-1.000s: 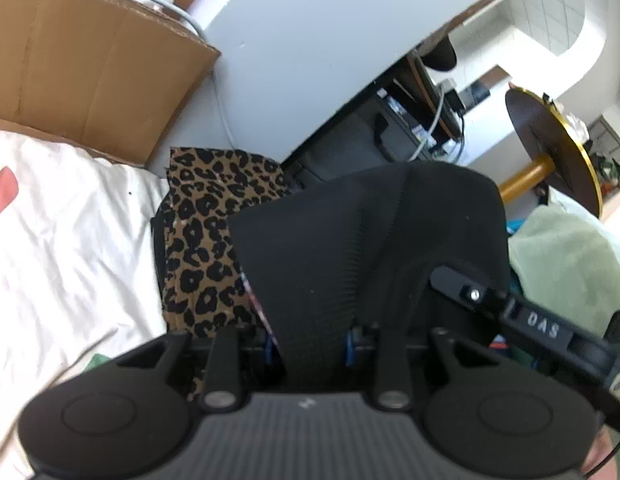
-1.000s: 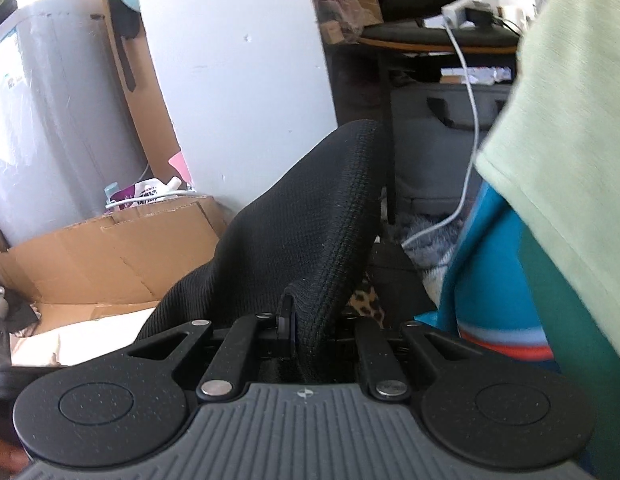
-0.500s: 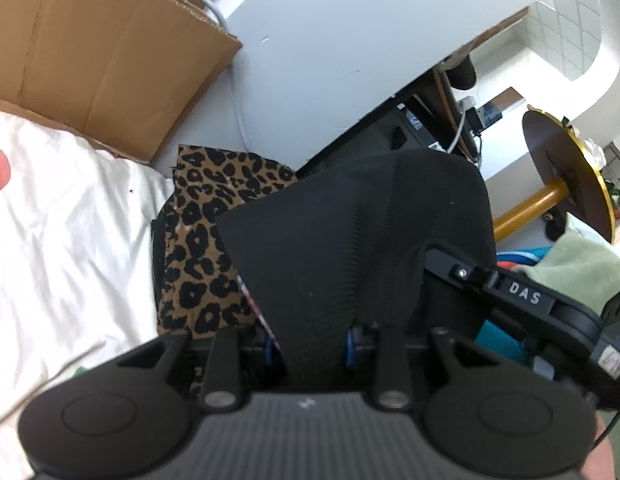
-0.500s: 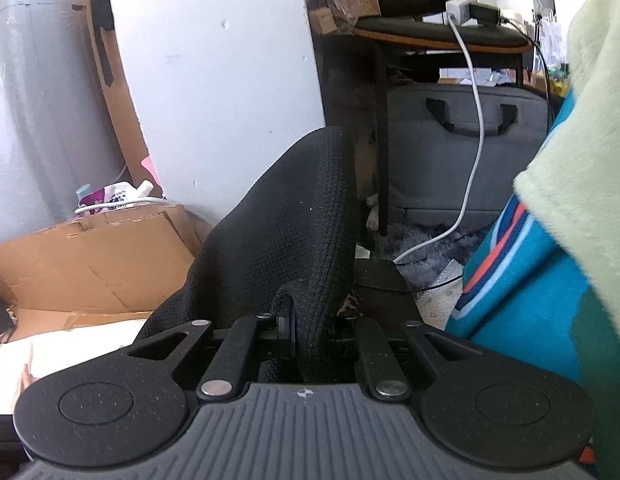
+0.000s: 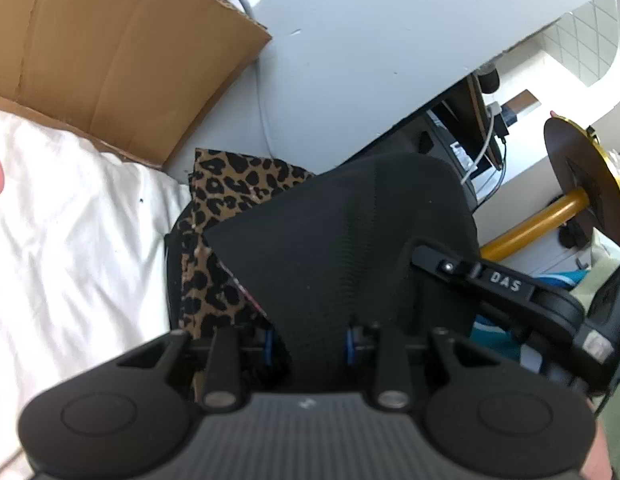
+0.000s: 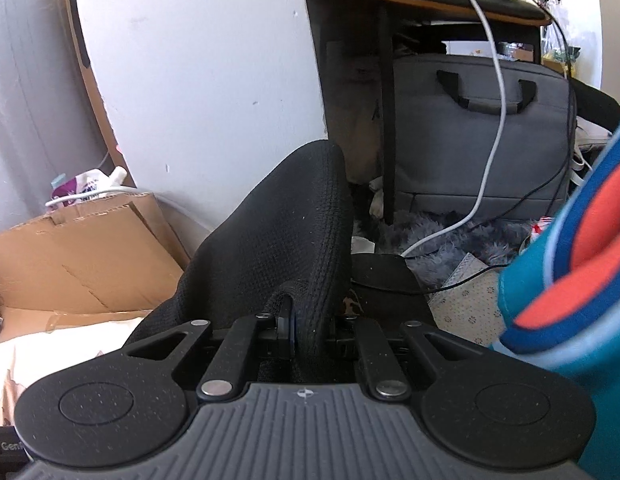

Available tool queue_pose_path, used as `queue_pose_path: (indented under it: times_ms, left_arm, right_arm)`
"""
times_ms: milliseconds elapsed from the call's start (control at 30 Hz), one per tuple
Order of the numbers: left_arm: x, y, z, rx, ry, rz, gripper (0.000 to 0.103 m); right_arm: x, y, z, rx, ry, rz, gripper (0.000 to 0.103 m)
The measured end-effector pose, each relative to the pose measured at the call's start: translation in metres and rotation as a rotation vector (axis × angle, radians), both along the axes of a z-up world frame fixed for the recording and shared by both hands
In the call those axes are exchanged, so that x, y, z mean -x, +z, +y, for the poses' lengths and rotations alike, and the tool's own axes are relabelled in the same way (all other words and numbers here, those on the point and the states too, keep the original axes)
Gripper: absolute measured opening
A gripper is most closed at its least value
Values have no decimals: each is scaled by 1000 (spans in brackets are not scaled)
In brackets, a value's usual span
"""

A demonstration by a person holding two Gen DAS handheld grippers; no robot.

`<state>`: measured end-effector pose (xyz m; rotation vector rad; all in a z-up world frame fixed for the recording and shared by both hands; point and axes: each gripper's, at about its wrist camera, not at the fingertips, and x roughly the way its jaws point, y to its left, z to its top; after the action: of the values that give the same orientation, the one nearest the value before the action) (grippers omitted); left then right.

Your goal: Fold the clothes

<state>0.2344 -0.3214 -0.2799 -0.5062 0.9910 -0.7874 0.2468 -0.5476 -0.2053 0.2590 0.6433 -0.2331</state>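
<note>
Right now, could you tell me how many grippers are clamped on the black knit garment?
2: the left gripper pinches the black knit garment at one edge, the right gripper at another. The grip points themselves are partly hidden by cloth.

black ribbed knit garment (image 5: 341, 240) | hanging taut, draping in a fold, pinched at both ends | leopard-print garment (image 5: 226, 216) lying at its 9 o'clock, folded flat

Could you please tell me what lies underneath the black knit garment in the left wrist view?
A leopard-print garment shows beneath the black knit garment, on the white sheet. How far it extends underneath is covered.
</note>
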Motion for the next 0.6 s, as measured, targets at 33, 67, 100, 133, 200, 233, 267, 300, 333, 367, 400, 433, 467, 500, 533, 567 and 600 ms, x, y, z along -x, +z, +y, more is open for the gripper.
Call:
queue_pose_path:
  times_ms: [33, 67, 100, 133, 200, 233, 267, 300, 333, 367, 400, 433, 467, 500, 533, 567, 600]
  left_arm:
    - [-2, 0, -1, 1, -1, -2, 32]
    - [-4, -1, -3, 2, 0, -3, 32]
    - [-7, -2, -4, 3, 1, -4, 32]
    - [-9, -4, -5, 3, 4, -6, 32]
    - [-15, -9, -7, 2, 12, -3, 32]
    - [-17, -13, -8, 1, 16, 1, 32]
    - [-20, -15, -9, 1, 18, 9, 32]
    - [-22, -18, -10, 2, 20, 16, 32]
    - [-24, -20, -10, 3, 21, 23, 32]
    - [-26, -23, -11, 3, 23, 30, 32]
    - [-28, -25, -11, 4, 23, 34, 32]
    - [-30, -27, -10, 5, 23, 39, 32]
    - [-31, -29, -10, 4, 27, 45, 32]
    - [-32, -31, -9, 2, 30, 48, 32]
    - [-32, -33, -9, 0, 32, 48, 32]
    - [-32, -34, -9, 0, 32, 46, 32]
    - [-32, -34, -10, 0, 31, 43, 32]
  right_arm:
    - [-4, -2, -2, 2, 2, 5, 9]
    - [-7, -4, -5, 0, 4, 9, 9]
    - [-10, -6, -8, -4, 7, 12, 9]
    - [-14, -9, -11, -12, 7, 18, 9]
    - [-20, -15, -20, -23, -2, 44, 11]
    - [-25, -18, -22, -10, -9, 65, 16]
    - [-30, -21, -22, 25, -9, 90, 20]
    - [-35, -22, -19, 71, -5, 114, 25]
    - [-40, -24, -16, 119, 1, 137, 32]
    - [-44, -25, -14, 158, -2, 157, 34]
    - [-49, -26, -13, 194, -8, 174, 36]
    - [-52, -26, -13, 228, -20, 188, 36]
    - [-55, -25, -13, 263, -35, 200, 36]
    - [-56, -24, -13, 297, -54, 203, 36]
    - [-56, -21, -13, 330, -75, 203, 36]
    - [-56, -19, -13, 364, -96, 203, 36]
    - [-54, -16, -13, 364, -103, 192, 36]
